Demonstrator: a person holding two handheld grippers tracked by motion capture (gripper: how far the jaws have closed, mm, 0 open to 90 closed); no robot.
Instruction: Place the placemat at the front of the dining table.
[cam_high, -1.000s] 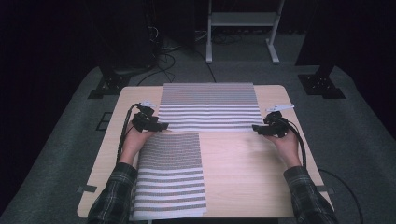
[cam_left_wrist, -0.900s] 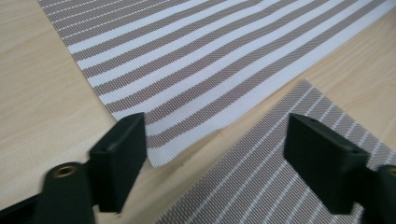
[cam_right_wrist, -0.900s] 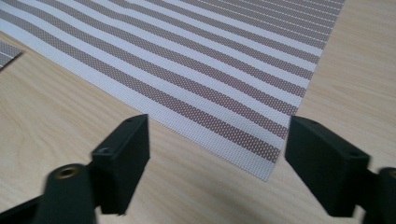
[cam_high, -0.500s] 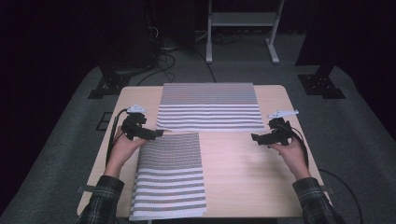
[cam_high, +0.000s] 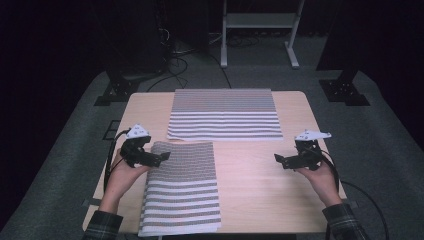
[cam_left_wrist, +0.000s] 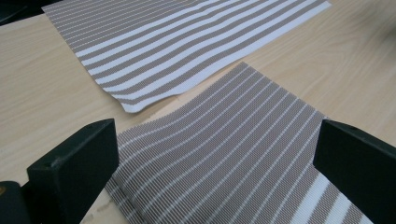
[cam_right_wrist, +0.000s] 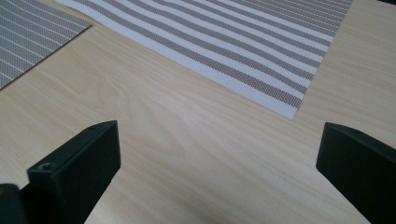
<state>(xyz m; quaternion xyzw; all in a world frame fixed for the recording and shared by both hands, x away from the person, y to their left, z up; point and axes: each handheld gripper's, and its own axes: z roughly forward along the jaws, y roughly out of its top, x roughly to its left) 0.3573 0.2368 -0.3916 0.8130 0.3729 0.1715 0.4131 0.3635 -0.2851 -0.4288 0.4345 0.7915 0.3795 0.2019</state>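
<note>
Two striped mats lie flat on the counter (cam_high: 250, 175) — far mat (cam_high: 224, 115) crosswise, near mat (cam_high: 182, 187) lengthwise. Left gripper (cam_high: 161, 156) hovers at the near mat's corner, right gripper (cam_high: 278, 159) over bare wood — fingers apart, holding nothing. Likely laid out.

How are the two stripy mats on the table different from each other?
The far mat lies sideways across the table's back half; the near mat runs lengthwise toward the person. The far mat lies wholly on the table; the near mat's front edge reaches the table's edge. The left tongs sit over the near mat's corner; no tongs are over the far mat. Both share grey-and-white stripes.
</note>
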